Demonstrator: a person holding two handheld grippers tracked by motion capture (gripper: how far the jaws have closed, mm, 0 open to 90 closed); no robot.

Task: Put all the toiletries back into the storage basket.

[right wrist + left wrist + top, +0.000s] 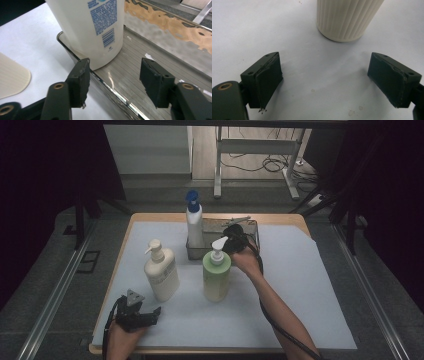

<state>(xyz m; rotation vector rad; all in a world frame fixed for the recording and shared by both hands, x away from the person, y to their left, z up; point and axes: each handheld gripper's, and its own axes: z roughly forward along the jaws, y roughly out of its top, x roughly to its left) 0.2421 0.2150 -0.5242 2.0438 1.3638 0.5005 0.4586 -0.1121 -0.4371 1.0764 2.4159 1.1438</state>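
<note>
On the worktop [310, 285]: a white sheet covers most of the wooden top, with three pump bottles and one metal tray standing on it.
Right gripper [113, 75]: jaws stand wide apart and hold nothing; in the high view the right gripper [235, 240] hangs over the tray's front edge, just behind the green bottle's pump.
Right gripper's reach: one jaw sits outside the tray's near rim, the other over the ribbed tray floor; the white bottle stands just ahead of the jaws, apart from both.
Left gripper [324, 80]: jaws stand wide apart and hold nothing, over bare white sheet; in the high view the left gripper [137, 312] lies low near the front left corner of the worktop.
Left gripper's reach: the cream bottle's ribbed base stands ahead of the jaws, apart from them.
White bottle [92, 27]: one, blue pump on top, upright in the left end of the tray [252, 227]; its printed label and barcode face the right gripper view.
Cream bottle [161, 272]: one, upright on the sheet, left of centre.
Green bottle [216, 277]: one, white pump, upright just in front of the tray.
Tray: one, at the back centre of the worktop; the floor to the right of the white bottle is bare.
Open room: the right half of the sheet is free, as is the front strip between the two forearms; the left gripper sits close to the front edge.
</note>
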